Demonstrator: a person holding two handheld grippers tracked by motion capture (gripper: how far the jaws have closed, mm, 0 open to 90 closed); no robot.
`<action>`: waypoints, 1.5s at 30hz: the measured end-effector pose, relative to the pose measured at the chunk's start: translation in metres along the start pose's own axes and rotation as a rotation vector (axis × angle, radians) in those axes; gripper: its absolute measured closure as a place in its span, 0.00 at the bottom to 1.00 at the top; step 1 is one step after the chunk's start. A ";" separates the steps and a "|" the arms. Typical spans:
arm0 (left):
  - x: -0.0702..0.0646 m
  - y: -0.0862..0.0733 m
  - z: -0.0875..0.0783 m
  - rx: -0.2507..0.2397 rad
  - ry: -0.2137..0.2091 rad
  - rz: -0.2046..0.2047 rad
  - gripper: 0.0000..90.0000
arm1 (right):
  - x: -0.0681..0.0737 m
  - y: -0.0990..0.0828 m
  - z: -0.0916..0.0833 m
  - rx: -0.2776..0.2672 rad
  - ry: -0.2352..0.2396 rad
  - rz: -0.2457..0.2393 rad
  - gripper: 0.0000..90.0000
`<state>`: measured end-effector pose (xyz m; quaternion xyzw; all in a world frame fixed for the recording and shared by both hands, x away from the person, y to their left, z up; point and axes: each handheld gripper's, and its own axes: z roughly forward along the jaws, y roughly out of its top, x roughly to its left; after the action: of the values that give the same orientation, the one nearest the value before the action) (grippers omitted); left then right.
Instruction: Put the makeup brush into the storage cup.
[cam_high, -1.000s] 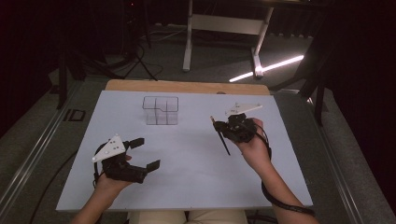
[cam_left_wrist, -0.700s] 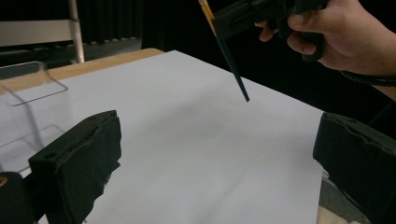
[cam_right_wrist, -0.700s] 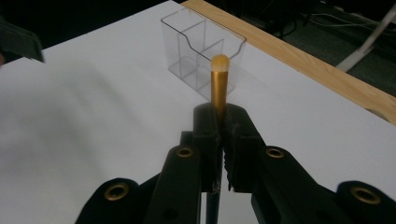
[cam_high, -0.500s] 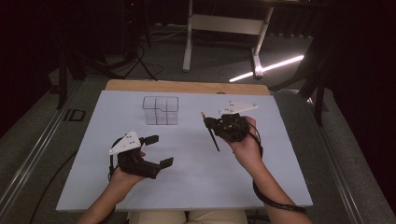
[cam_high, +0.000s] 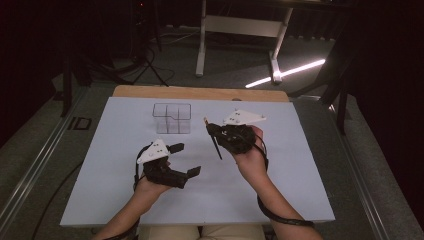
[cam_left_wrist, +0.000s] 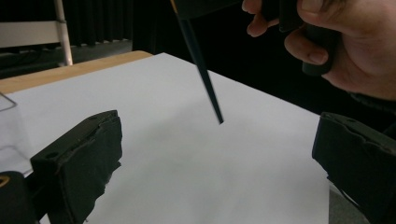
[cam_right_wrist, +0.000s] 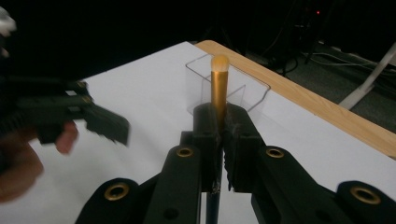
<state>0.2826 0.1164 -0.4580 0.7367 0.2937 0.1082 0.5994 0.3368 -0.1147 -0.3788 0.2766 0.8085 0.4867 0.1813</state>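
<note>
My right gripper (cam_high: 214, 132) is shut on a thin dark pencil (cam_high: 216, 146) with a gold upper end (cam_right_wrist: 218, 81). It holds the pencil above the white table top (cam_high: 300, 180), right of centre, with the dark tip slanting down. In the right gripper view both pads (cam_right_wrist: 205, 126) press the shaft. A clear compartment box (cam_high: 172, 118) stands just beyond, at the back middle. My left gripper (cam_high: 185, 160) hovers open at front centre-left with nothing between its jaws. In the left gripper view its wide jaws (cam_left_wrist: 217, 163) face the pencil tip (cam_left_wrist: 217, 114) and the hand holding the right gripper (cam_left_wrist: 345, 51).
A wooden strip (cam_high: 200, 93) edges the table's far side. Beyond it are a white stand's legs (cam_high: 202, 45), cables on the dark floor and a bright light strip (cam_high: 285, 75). A cable (cam_high: 280, 220) trails from the right gripper near the front edge.
The left gripper has moved right and forward toward the table's centre. The right gripper has carried the pencil left, closer to the clear box.
</note>
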 end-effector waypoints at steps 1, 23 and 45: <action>0.000 0.000 0.002 0.000 0.000 -0.004 0.04 | 0.001 0.000 0.001 -0.004 0.000 0.000 0.94; -0.008 -0.008 0.044 0.041 0.094 -0.086 0.48 | 0.016 -0.007 0.002 -0.132 -0.016 0.035 0.93; -0.003 -0.007 0.052 0.045 0.121 -0.146 0.95 | 0.027 -0.005 0.000 -0.190 -0.031 0.022 0.93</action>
<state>0.3046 0.0733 -0.4777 0.7188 0.3849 0.1019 0.5700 0.3148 -0.0998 -0.3840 0.2745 0.7529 0.5587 0.2138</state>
